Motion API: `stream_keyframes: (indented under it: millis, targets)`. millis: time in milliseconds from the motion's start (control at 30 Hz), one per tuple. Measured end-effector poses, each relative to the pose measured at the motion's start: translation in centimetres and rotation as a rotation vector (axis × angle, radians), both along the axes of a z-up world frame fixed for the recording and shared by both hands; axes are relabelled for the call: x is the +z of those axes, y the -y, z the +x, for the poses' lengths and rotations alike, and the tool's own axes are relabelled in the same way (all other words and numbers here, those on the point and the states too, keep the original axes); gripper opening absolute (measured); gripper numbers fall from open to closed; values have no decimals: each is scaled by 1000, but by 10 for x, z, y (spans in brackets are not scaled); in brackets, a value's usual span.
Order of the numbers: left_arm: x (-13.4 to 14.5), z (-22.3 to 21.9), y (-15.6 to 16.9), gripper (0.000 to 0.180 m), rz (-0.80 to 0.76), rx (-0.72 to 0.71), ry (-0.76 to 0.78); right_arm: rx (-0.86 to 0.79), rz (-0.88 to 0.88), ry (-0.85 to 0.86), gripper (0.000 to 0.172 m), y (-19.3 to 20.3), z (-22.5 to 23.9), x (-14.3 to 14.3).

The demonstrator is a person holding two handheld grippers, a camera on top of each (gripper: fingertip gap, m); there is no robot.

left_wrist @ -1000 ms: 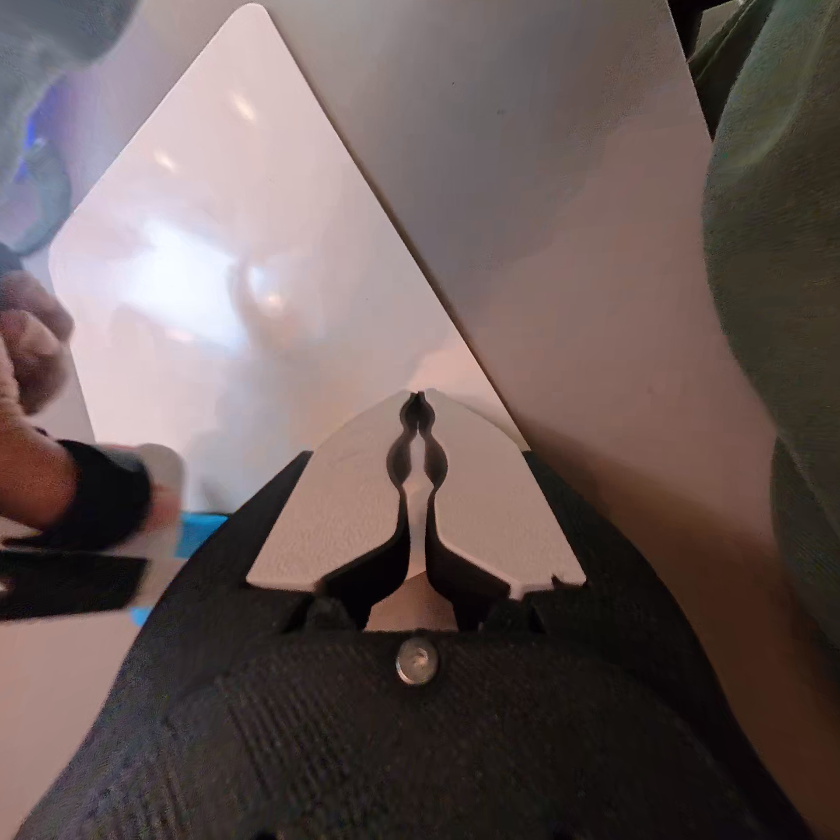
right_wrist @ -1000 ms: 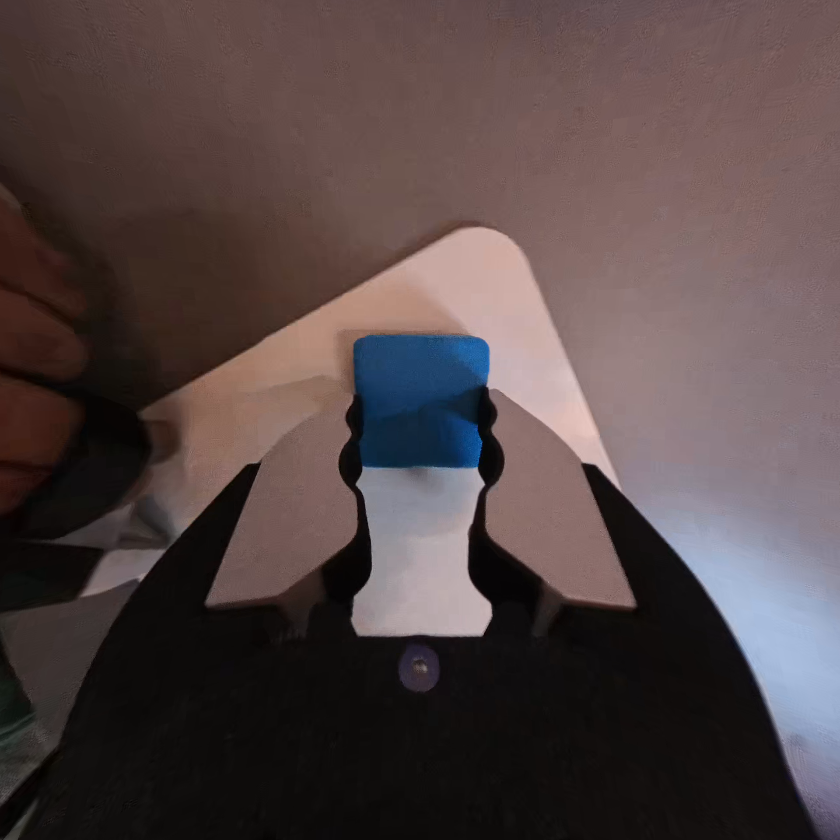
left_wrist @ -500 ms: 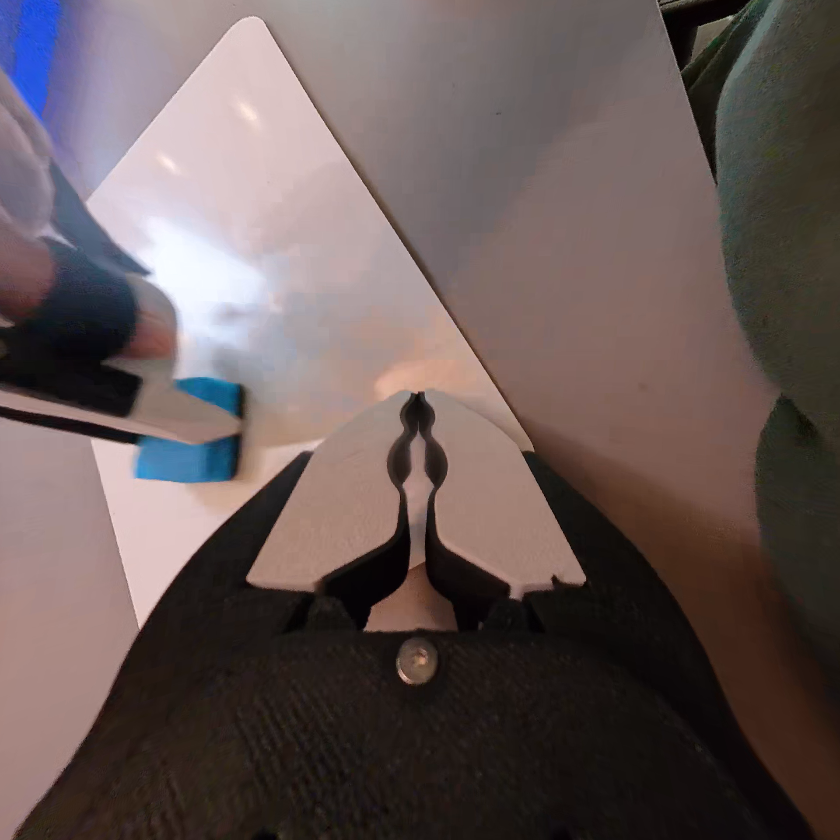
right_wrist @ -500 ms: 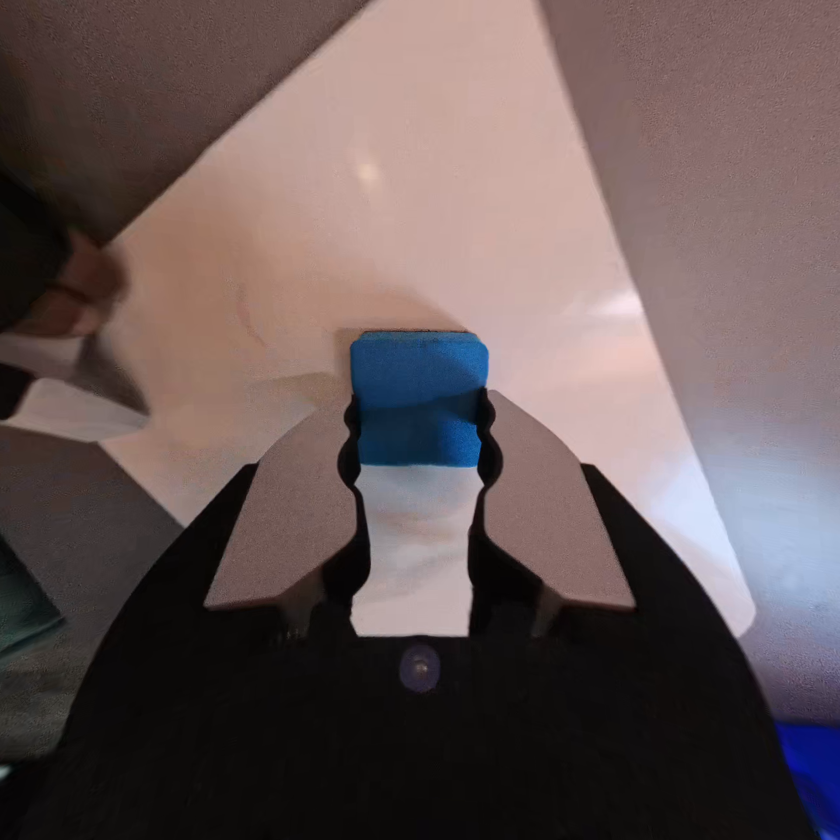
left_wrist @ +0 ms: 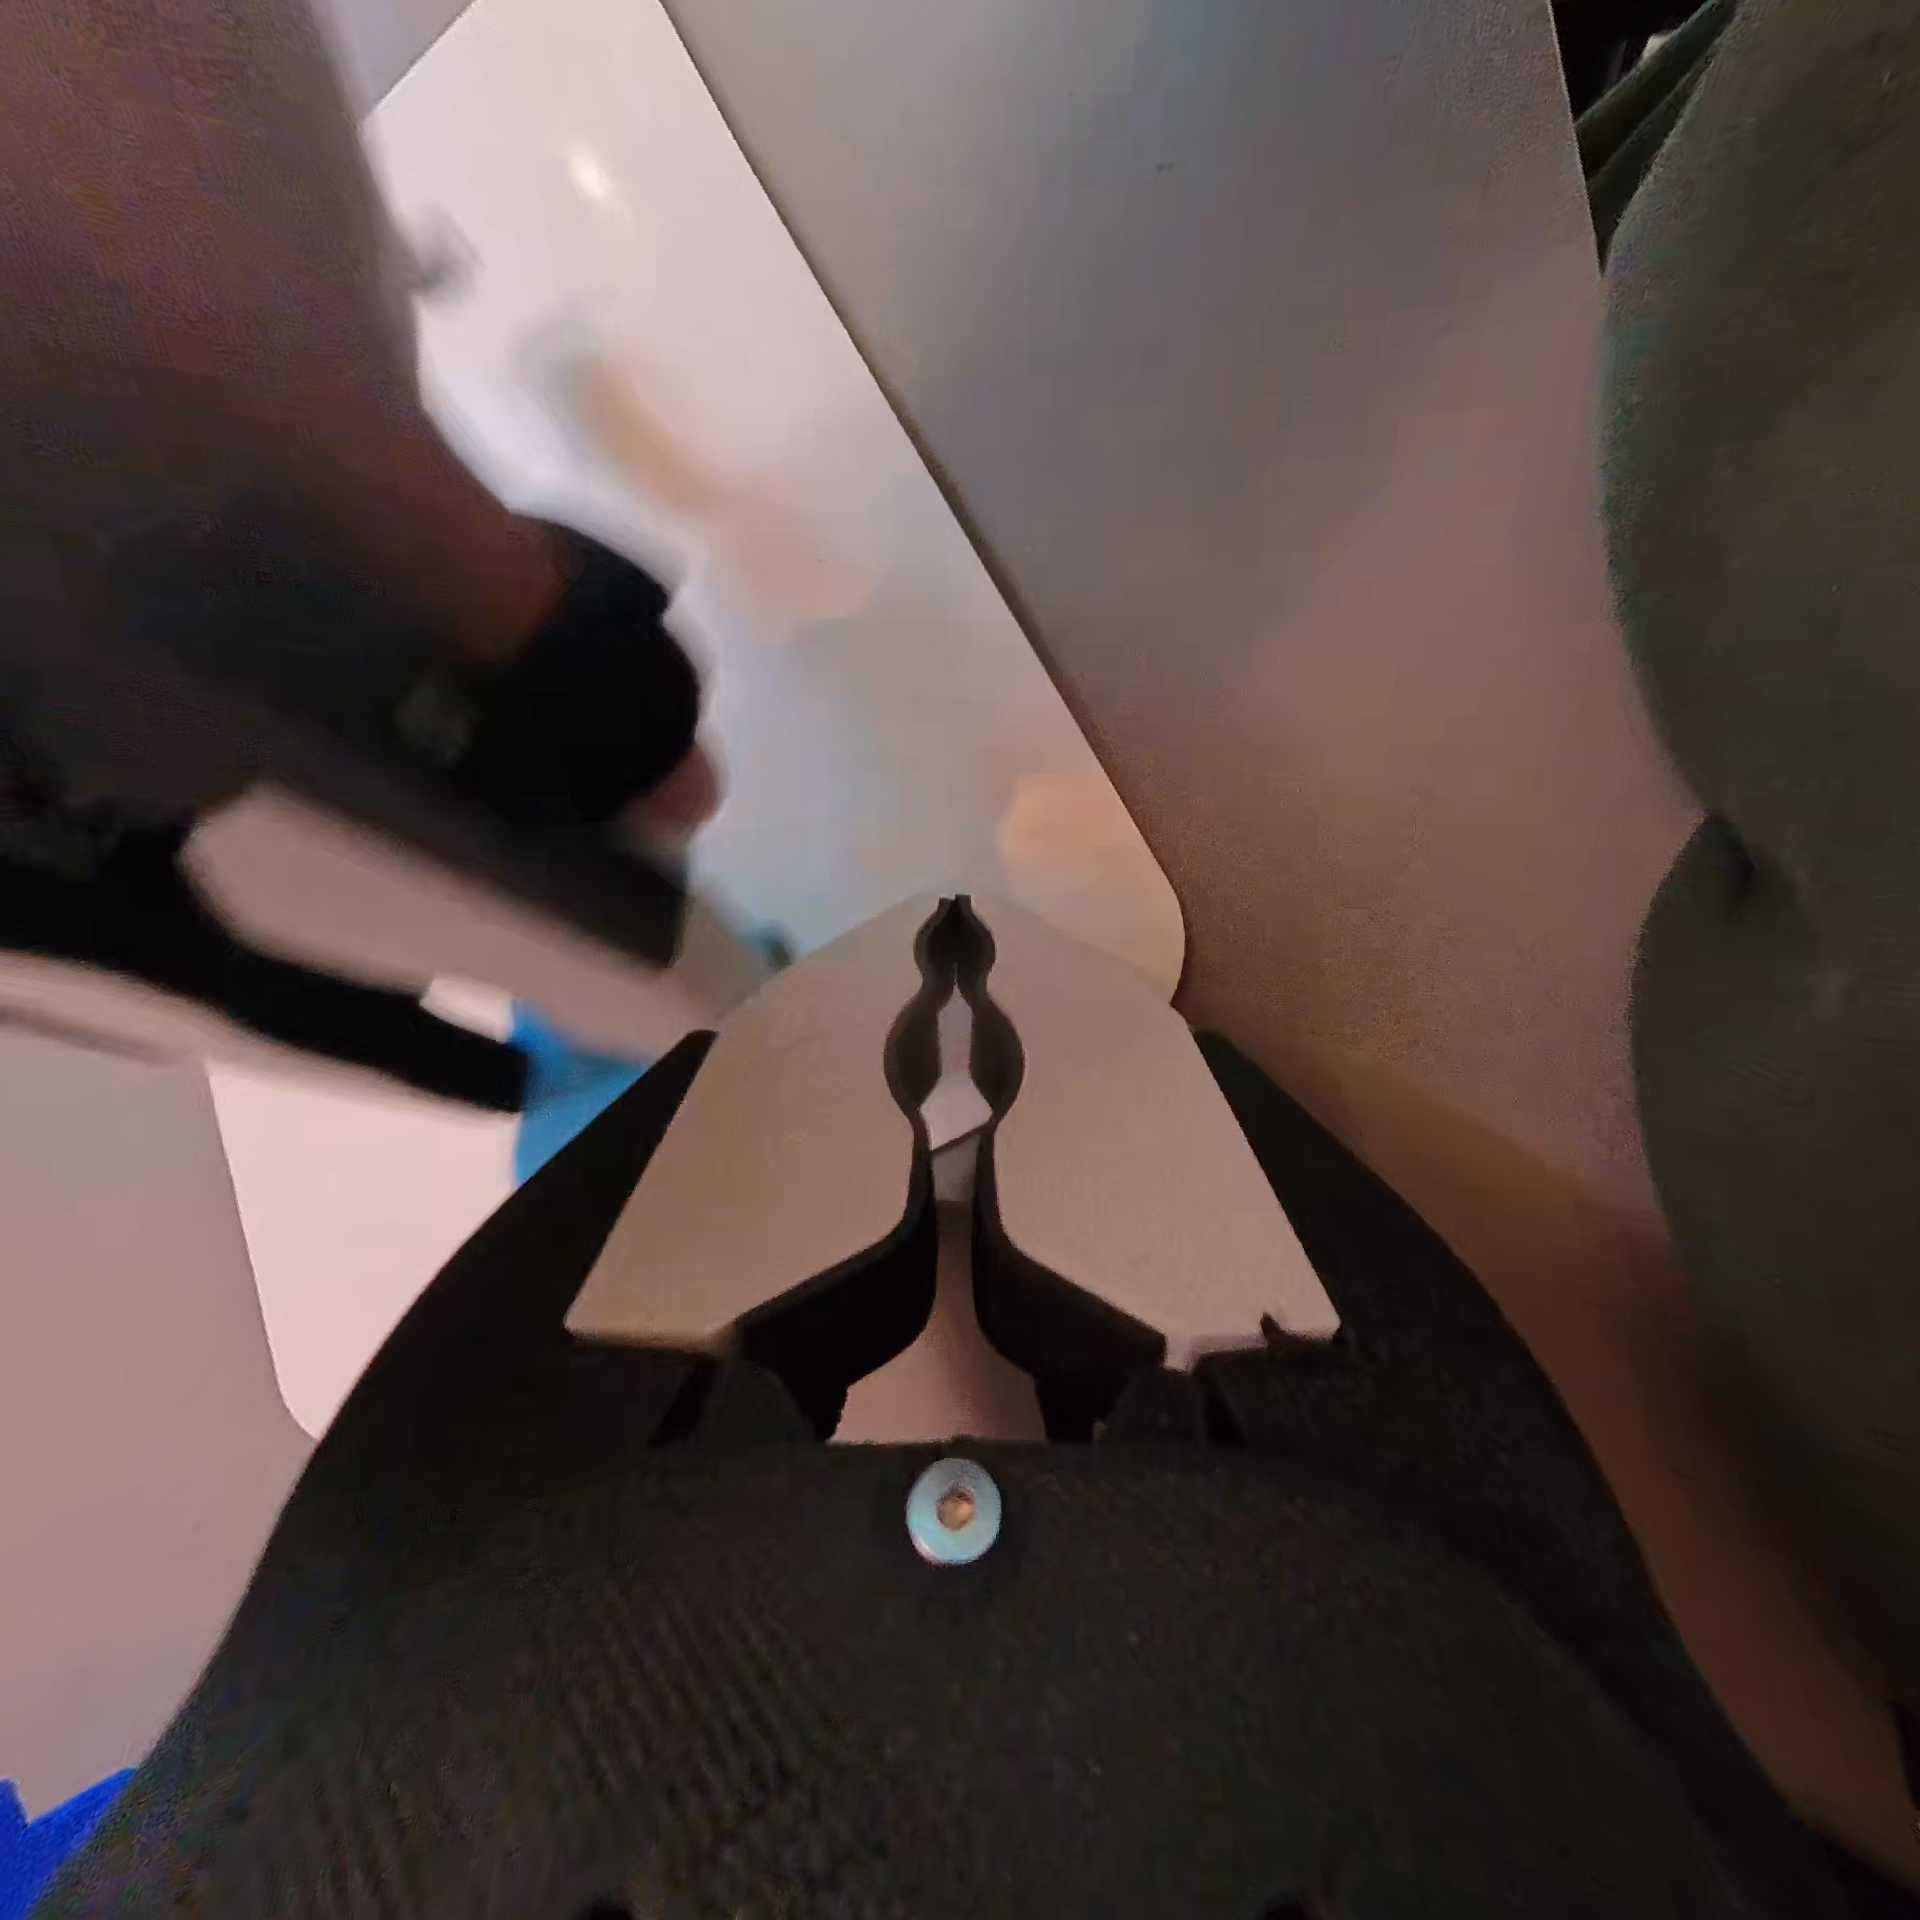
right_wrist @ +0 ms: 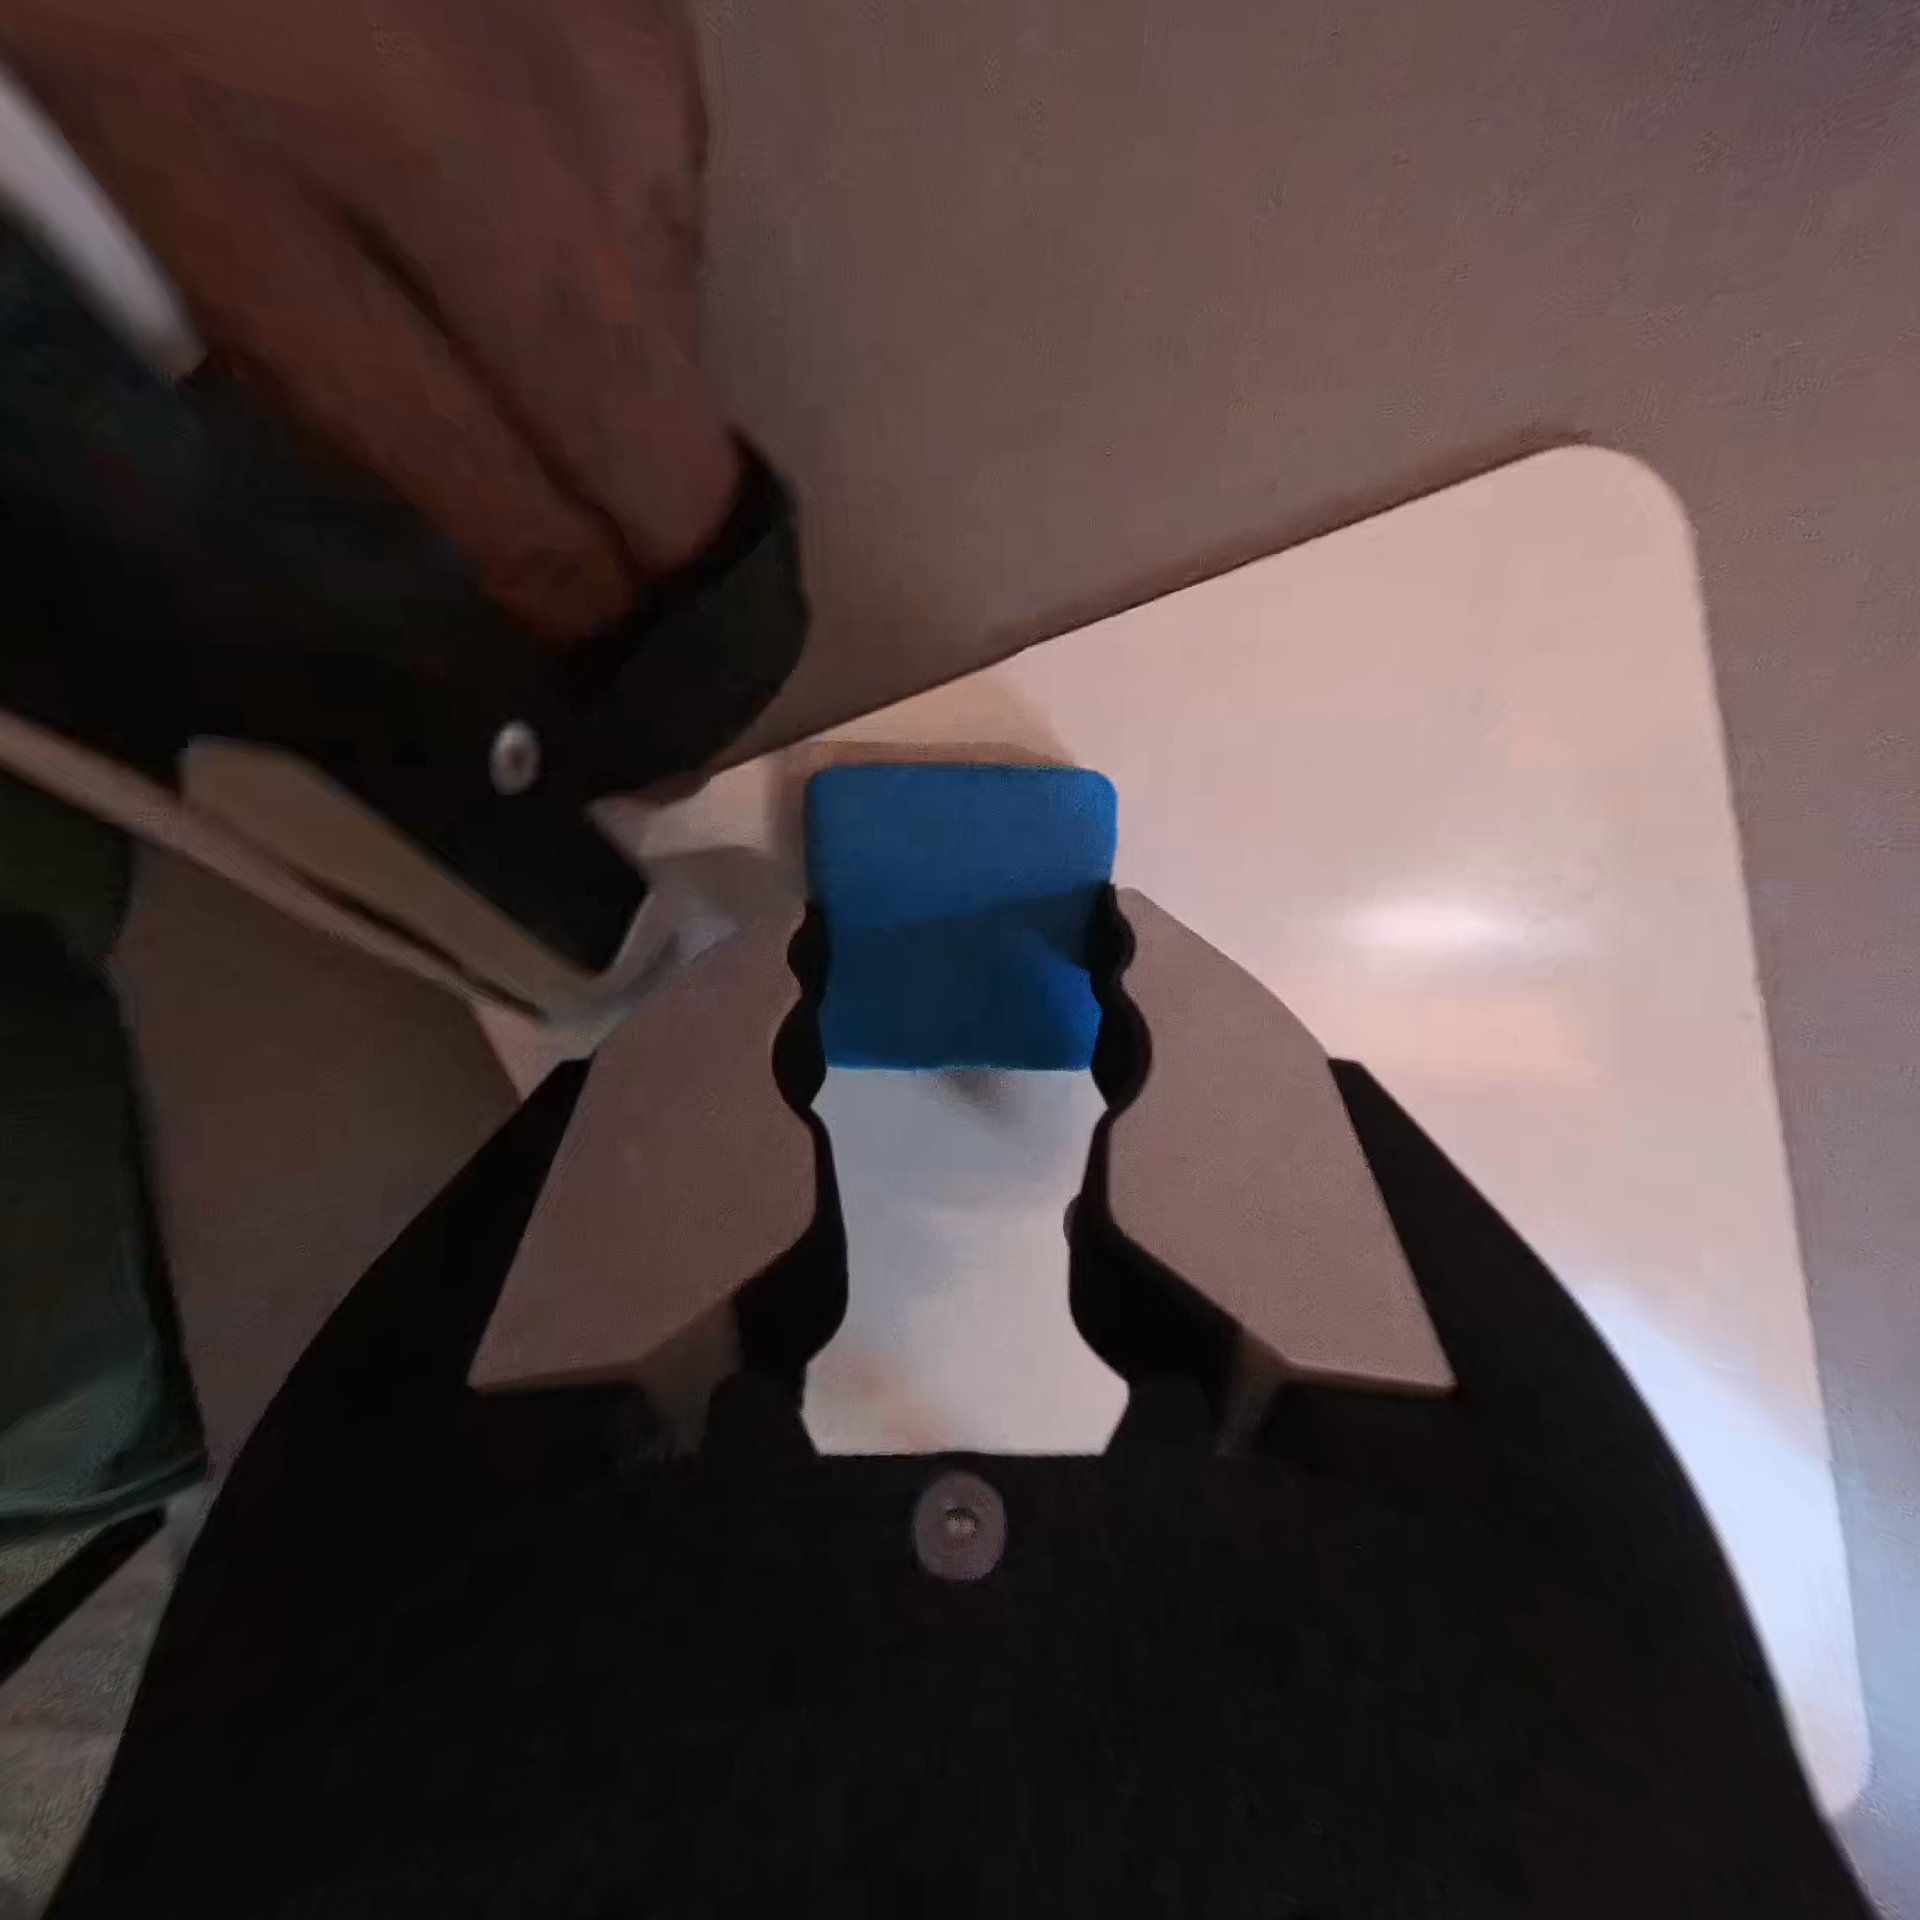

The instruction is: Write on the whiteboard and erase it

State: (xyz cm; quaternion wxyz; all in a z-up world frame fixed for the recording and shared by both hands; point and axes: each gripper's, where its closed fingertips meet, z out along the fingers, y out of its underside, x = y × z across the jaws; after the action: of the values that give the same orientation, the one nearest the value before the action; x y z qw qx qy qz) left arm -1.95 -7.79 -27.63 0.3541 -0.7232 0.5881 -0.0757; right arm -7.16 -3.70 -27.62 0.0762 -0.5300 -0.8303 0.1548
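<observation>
The white whiteboard (left_wrist: pixel 790 582) lies flat on a grey table (left_wrist: pixel 1247 416). My left gripper (left_wrist: pixel 956 914) is shut, with its fingertips together and nothing between them, at the board's near corner. My right gripper (right_wrist: pixel 958 935) is shut on a blue eraser (right_wrist: pixel 960 894), both pads pressed on its sides, and holds it on the whiteboard (right_wrist: pixel 1455 831). In the left wrist view the right gripper (left_wrist: pixel 582 997) is blurred just left of my left fingers, and the blue eraser (left_wrist: pixel 566 1091) shows under it. In the right wrist view the left gripper (right_wrist: pixel 613 977) lies close beside the eraser.
A person's hand (right_wrist: pixel 468 312) holds the left gripper. Green clothing (left_wrist: pixel 1766 623) fills the right side of the left wrist view. A blue thing (left_wrist: pixel 62 1808) shows at the bottom left corner. Grey table surface surrounds the board.
My right gripper has swept the eraser across the board and now sits next to my left gripper. The eraser stays clamped. My left gripper stays shut at the board's corner.
</observation>
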Motion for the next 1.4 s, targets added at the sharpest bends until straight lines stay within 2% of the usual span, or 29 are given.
stream_keyframes:
  millis: [33, 67, 133, 167, 200, 233, 300, 367, 433, 467, 567, 633, 700, 767, 800, 867, 900, 967, 1000, 1067, 1133, 1200, 1233, 1300, 1400]
  targets:
    - [0, -1, 0, 0, -10, 3, 8, 8, -15, 33, 50, 1, 17, 0]
    - [0, -2, 1, 0, -18, 4, 13, -41, -27, 63, 50, -15, 33, 0]
    - [0, -1, 0, 0, -11, 0, 7, -250, 26, 76, 50, -79, 51, 0]
    - [0, -1, 0, 1, -4, 0, 3, -375, 15, 29, 50, -106, 46, 0]
    - [0, -1, 0, 0, -5, 1, 3, -446, -8, -25, 50, -117, 36, 0]
    - [0, 0, 0, 0, -13, 0, 8, -417, 14, -68, 50, -111, 28, 0]
    - [0, 0, 0, 0, -32, 0, 25, -275, -28, -72, 50, -58, 26, 0]
    - [0, 0, 0, 1, -46, -1, 32, -169, -23, -4, 50, -14, 58, 0]
    - [0, 0, 1, 0, -42, -3, 29, -150, -10, 56, 50, -9, 103, 0]
    - [0, 1, 1, 0, -40, -6, 30, -227, -1, 76, 50, -29, 121, 0]
    - [0, 3, 2, 0, -40, -13, 25, -546, 23, 93, 50, -133, 162, 0]
    - [-1, 3, 3, 0, -41, -18, 27, -733, 37, 30, 50, -199, 163, 0]
    - [-1, 3, 3, 0, -43, -32, 34, -746, 38, 5, 50, -220, 142, 0]
    - [-1, 4, 4, 1, -62, -42, 40, -650, 128, -10, 51, -218, 102, 2]
    - [-1, 4, 5, 1, -76, -43, 42, -592, 115, -19, 51, -202, 76, 2]
    - [-1, 4, 5, 1, -77, -51, 42, -443, 9, -36, 51, -144, 25, 0]
    - [-1, 3, 6, 1, -76, -56, 44, -346, 13, -37, 51, -115, 8, 0]
    - [-1, 3, 7, 1, -73, -63, 52, -180, 11, -7, 51, -67, -9, 0]
    - [-1, 2, 7, 1, -71, -66, 52, -146, 18, -3, 51, -58, -13, 0]
    - [-1, 3, 7, 1, -64, -70, 49, -202, -12, 4, 51, -76, -9, 0]
    - [-1, 2, 7, 0, -57, -74, 51, -419, 8, 19, 51, -146, 15, 0]
    - [-1, 2, 6, 0, -40, -72, 49, -676, 2, 27, 51, -218, 59, -1]
    - [-1, 2, 5, 0, -31, -70, 46, -760, -20, 9, 51, -235, 77, 0]
    - [-1, 2, 4, 0, -25, -70, 45, -752, 13, -23, 50, -228, 97, 0]
    - [-1, 5, 3, 0, -26, -73, 44, -572, -7, -20, 50, -146, 90, 0]
